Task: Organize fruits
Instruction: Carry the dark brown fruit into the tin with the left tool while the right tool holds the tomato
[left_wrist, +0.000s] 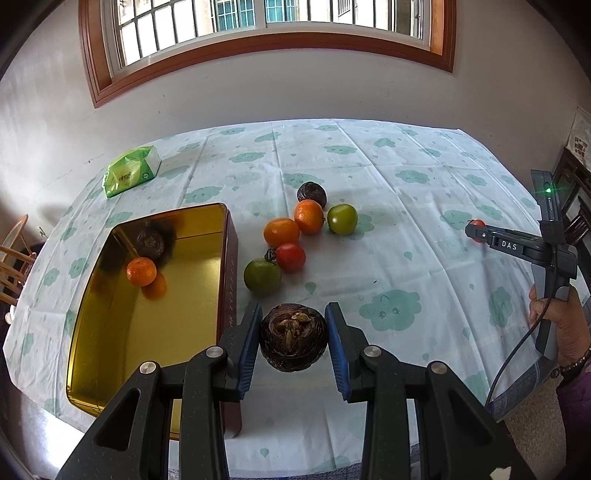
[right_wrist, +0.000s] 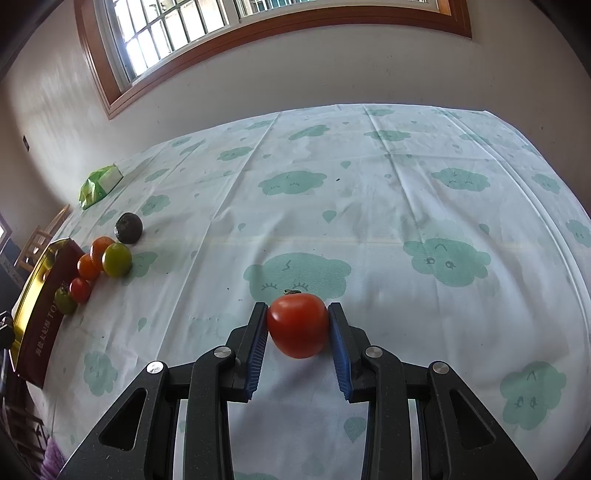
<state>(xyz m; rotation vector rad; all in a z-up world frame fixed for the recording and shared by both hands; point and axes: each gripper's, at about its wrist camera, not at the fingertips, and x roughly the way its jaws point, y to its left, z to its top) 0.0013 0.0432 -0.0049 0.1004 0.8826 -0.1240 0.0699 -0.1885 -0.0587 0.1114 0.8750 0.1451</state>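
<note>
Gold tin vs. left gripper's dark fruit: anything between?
Left wrist view: nothing. The dark fruit, clamped in the left gripper, hangs beside the gold tin wall; only tablecloth behind.

dark fruit (left_wrist: 293, 338) clamped, red tomato (right_wrist: 298, 325) clamped

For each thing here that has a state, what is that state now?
left gripper: shut on dark brown fruit
right gripper: shut on red tomato
gold tin: open, no lid, holds one orange and one dark fruit
tissue pack: closed, lying flat

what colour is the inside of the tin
Shiny gold, seen best in the left wrist view: tin.
</note>
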